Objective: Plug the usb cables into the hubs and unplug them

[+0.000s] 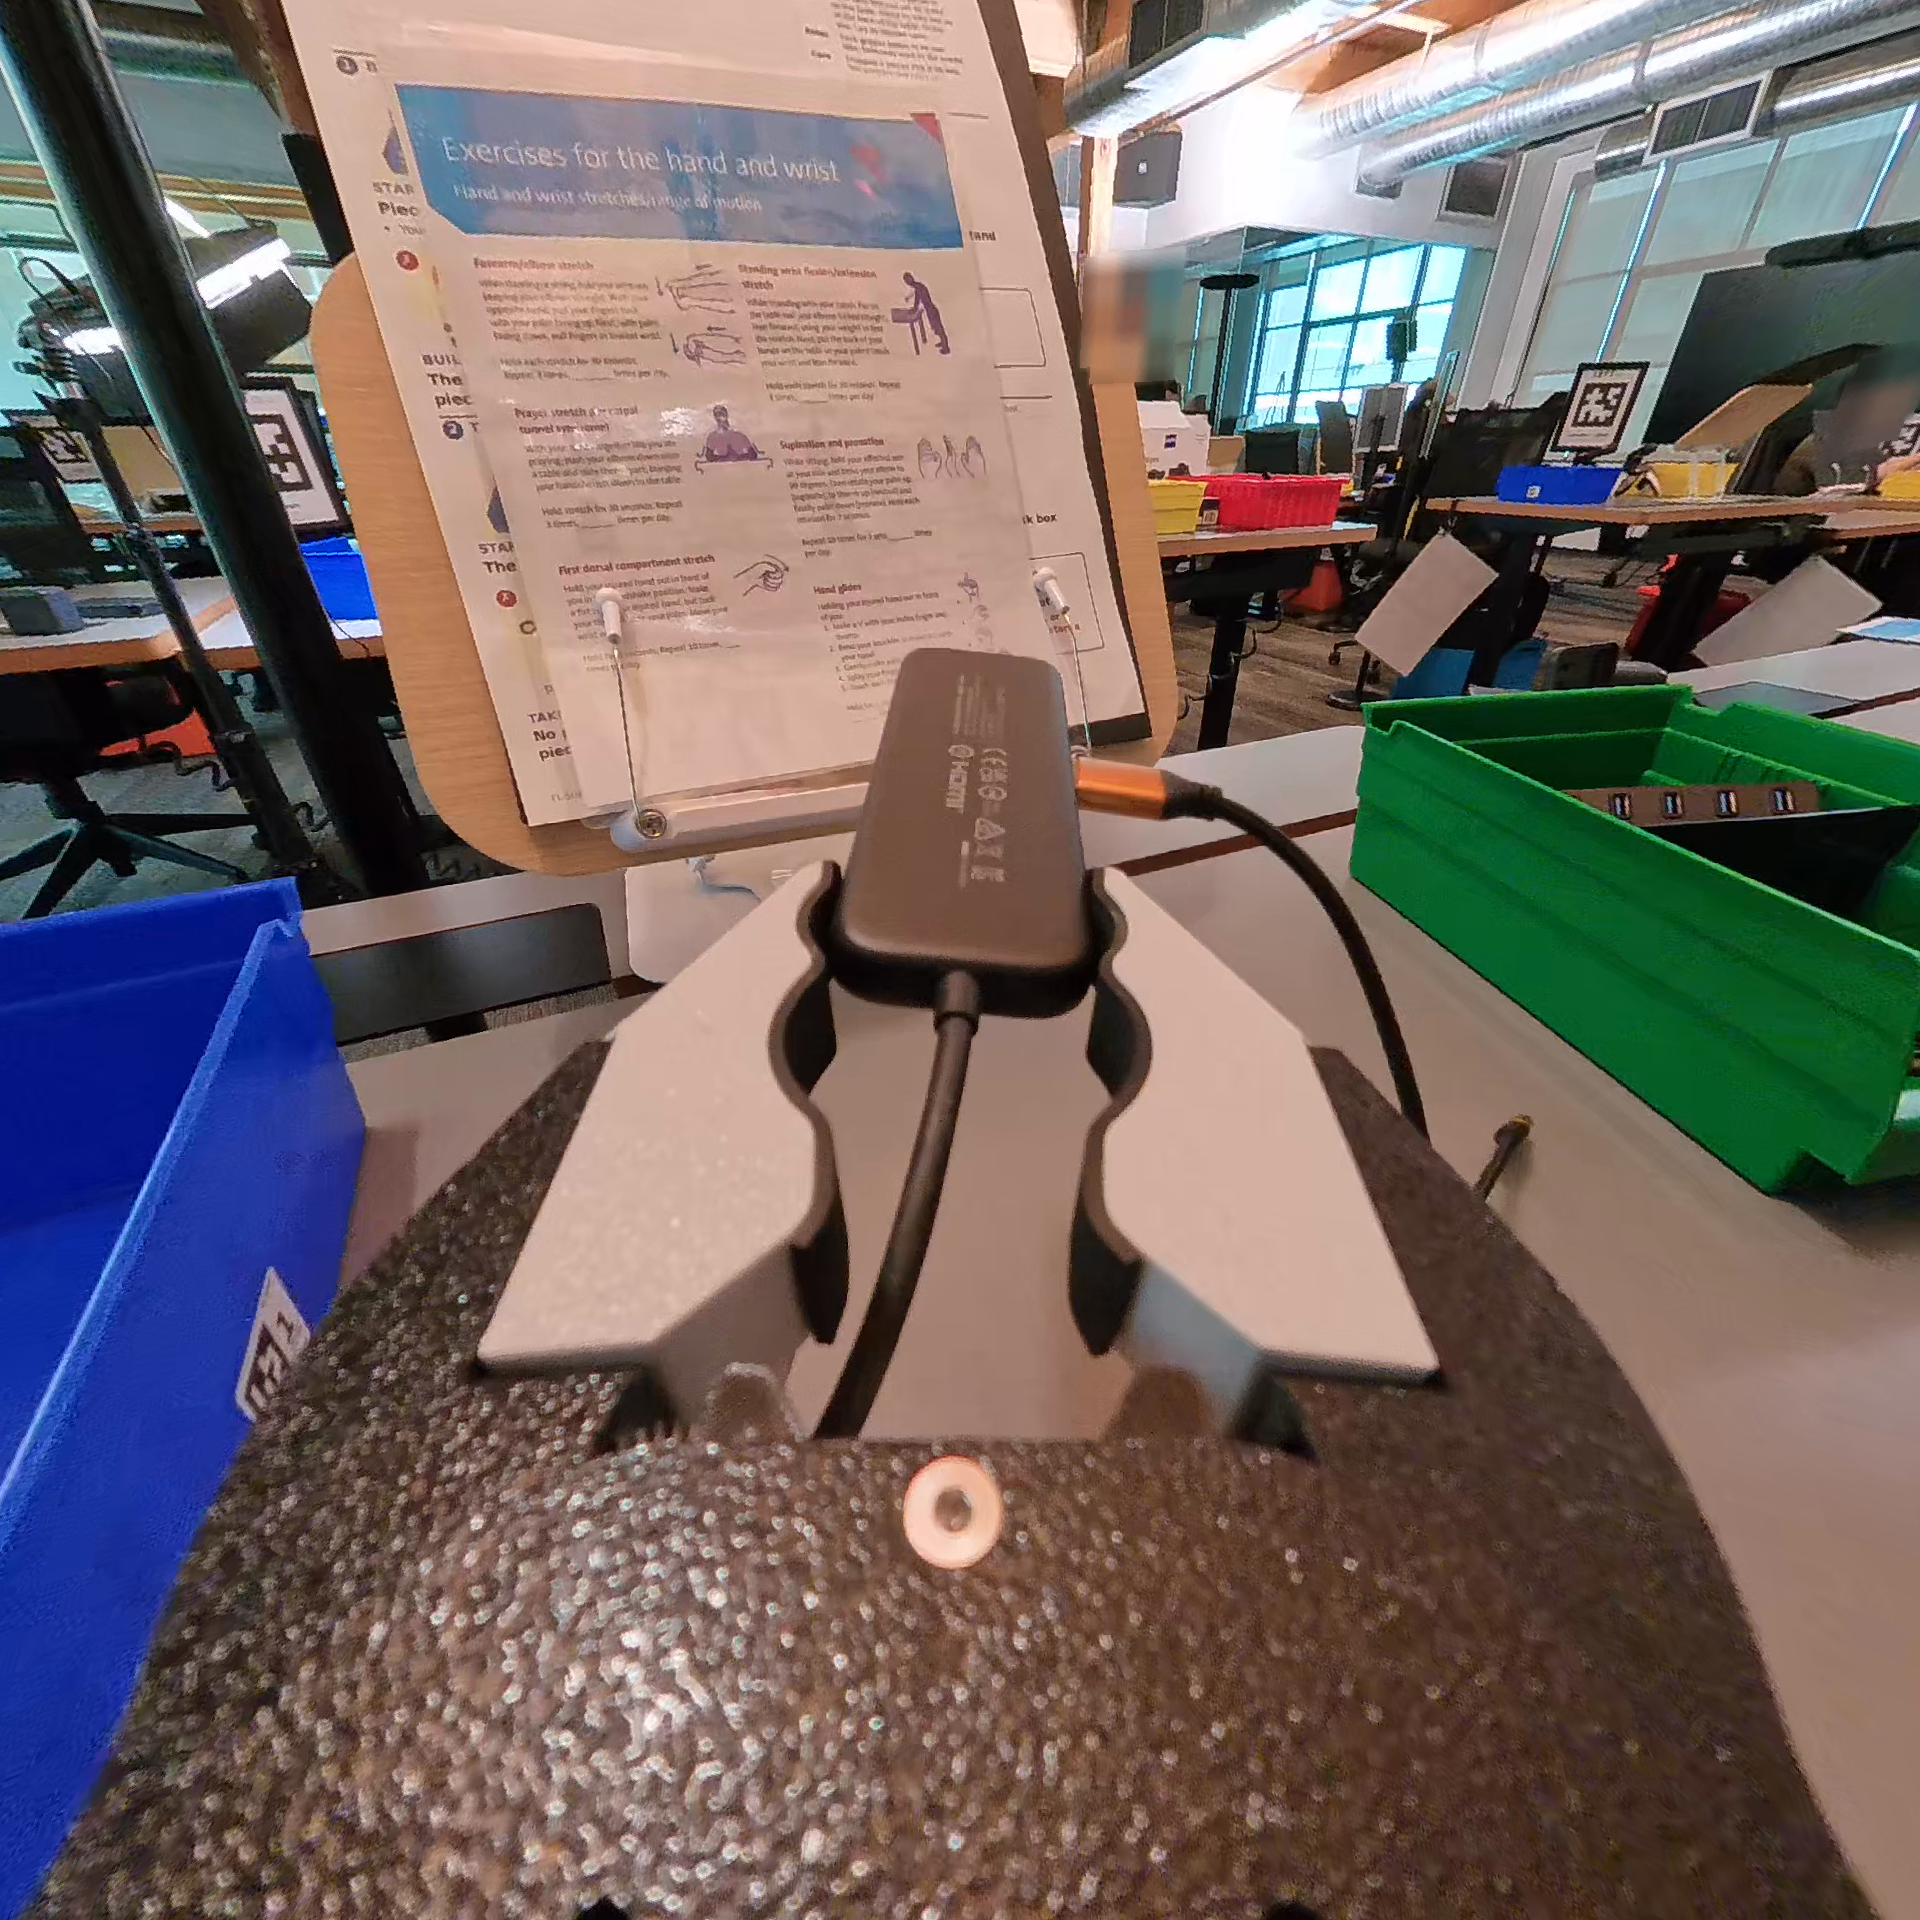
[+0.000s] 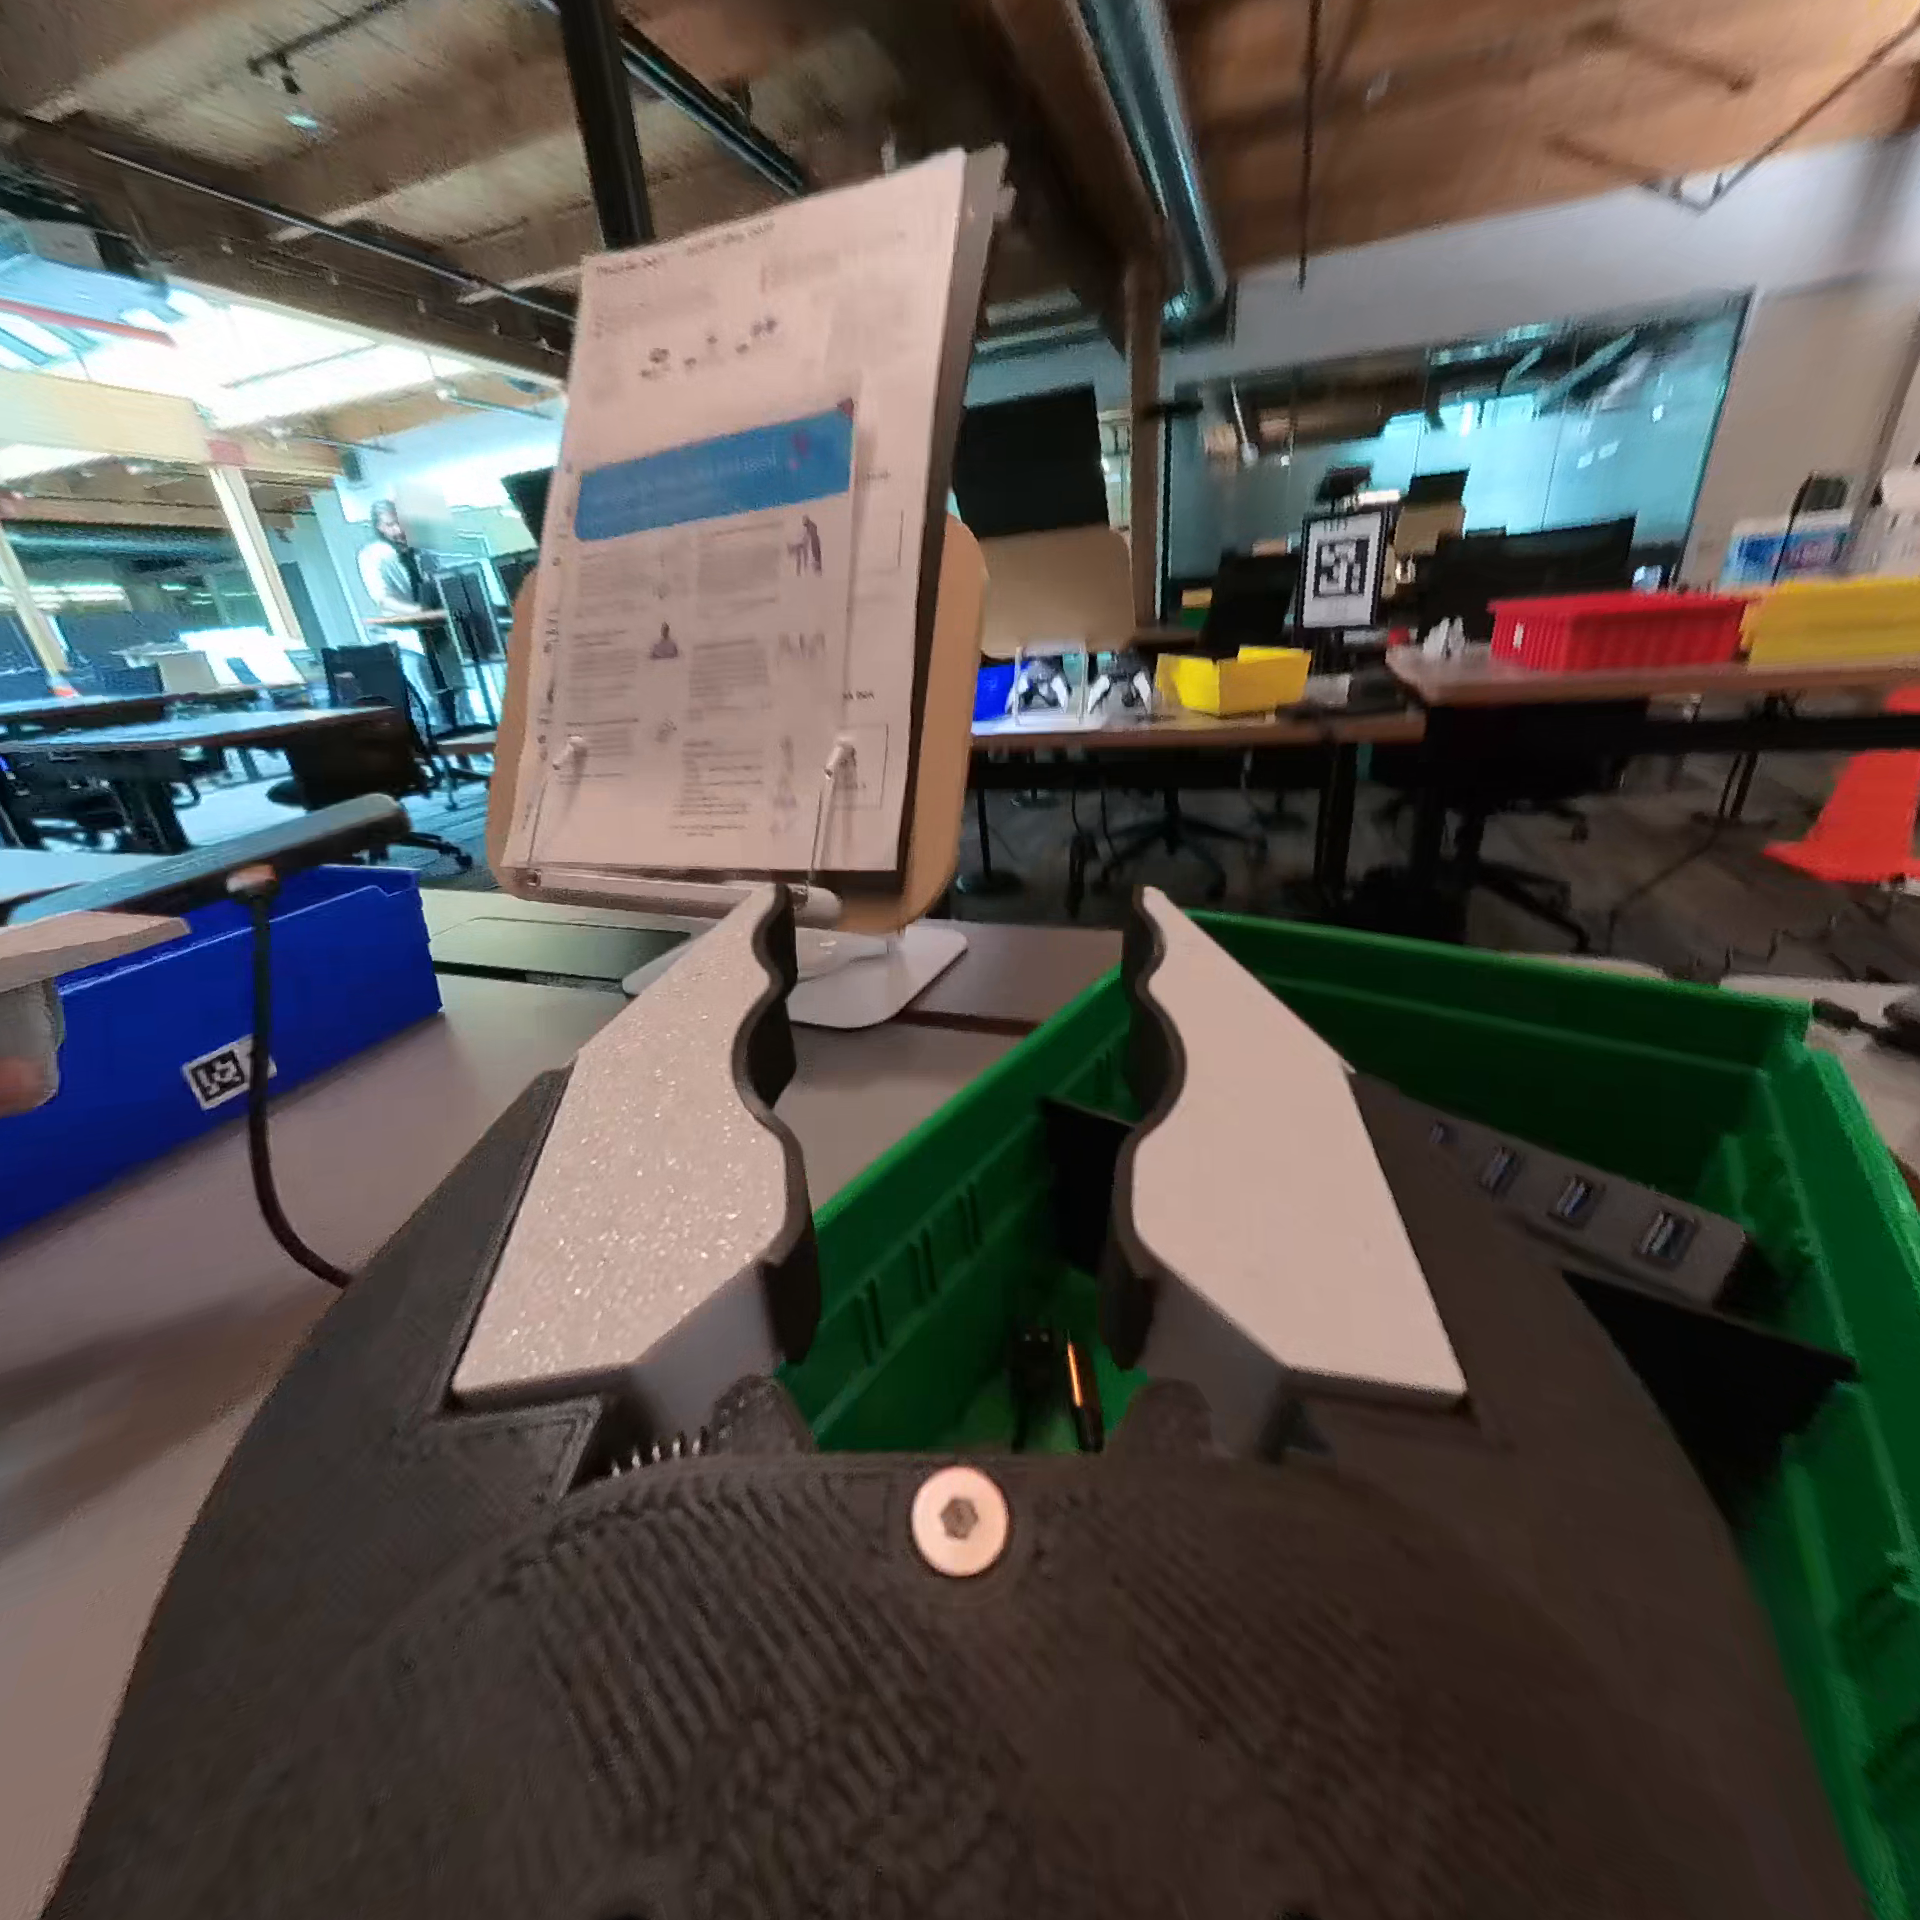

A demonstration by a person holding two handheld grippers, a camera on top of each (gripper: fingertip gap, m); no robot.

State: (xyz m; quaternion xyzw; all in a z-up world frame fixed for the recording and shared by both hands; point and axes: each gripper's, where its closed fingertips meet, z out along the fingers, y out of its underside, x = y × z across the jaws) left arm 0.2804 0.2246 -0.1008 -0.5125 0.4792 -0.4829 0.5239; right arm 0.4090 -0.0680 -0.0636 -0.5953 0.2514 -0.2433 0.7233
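Your left tongs (image 1: 958, 935) are clamped on the near end of the slim dark-grey metal USB hub (image 1: 961, 821), held up off the bench (image 1: 1621, 1382) w/ its own black lead drooping back between the fingers. One black braided cable w/ a copper-orange plug (image 1: 1127, 787) sits in the hub's right side; its cord loops down to the bench, and the free copper-tipped end (image 1: 1503, 1148) lies near the green plastic bin (image 1: 1621, 935).

Your right tongs (image 2: 961, 997) are spread wide w/ nothing in them, hanging over that green bin's left compartment. Down between the fingers you can see a dark plug w/ an orange glint (image 2: 1070, 1382) on the bin floor; can't tell exactly what it is. A second long black hub w/ blue ports (image 2: 1579, 1205) leans in the next compartment.

Looks like you're mid-plug phase, right side going for another cable. Next: drop the right tongs straight into the compartment, clear of the divider, pinch the plug by its shell, lift, then line it up w/ a free port on the held hub. Keep the left steady.
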